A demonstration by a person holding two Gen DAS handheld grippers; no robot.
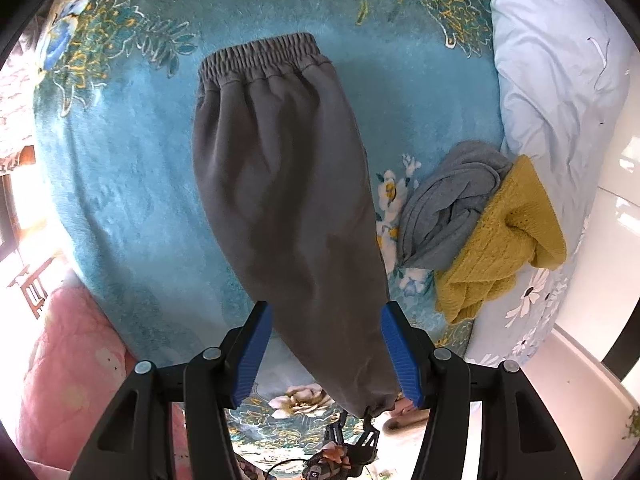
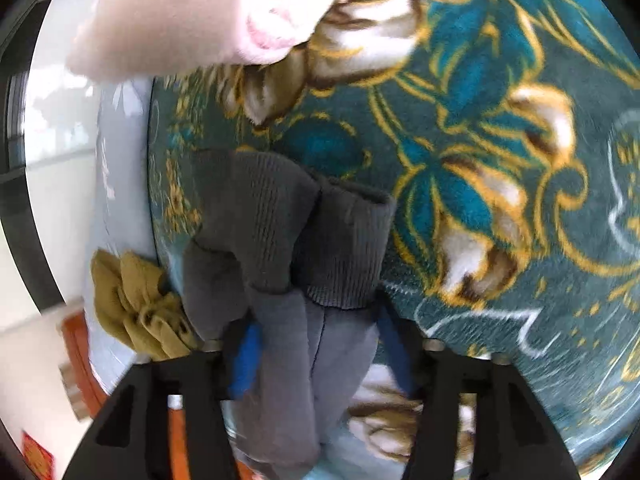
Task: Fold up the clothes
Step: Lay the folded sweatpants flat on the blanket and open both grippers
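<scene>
Gray pants point(image 1: 280, 200) halved lengthwise; left gripper point(image 1: 326, 354) spread apart, right gripper point(image 2: 316, 356) clamped on cuffs point(image 2: 304, 236) (crosswise folds remain).

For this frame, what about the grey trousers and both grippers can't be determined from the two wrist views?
- Left wrist: the grey trousers cuff end drops behind the left gripper, which stands open; contact is unclear.
- Right wrist: motion blur and bunched cuffs hide the right gripper pads, so grip is unconfirmed.
- Left wrist: the grey garment and mustard knit are crumpled, type unreadable.
</scene>
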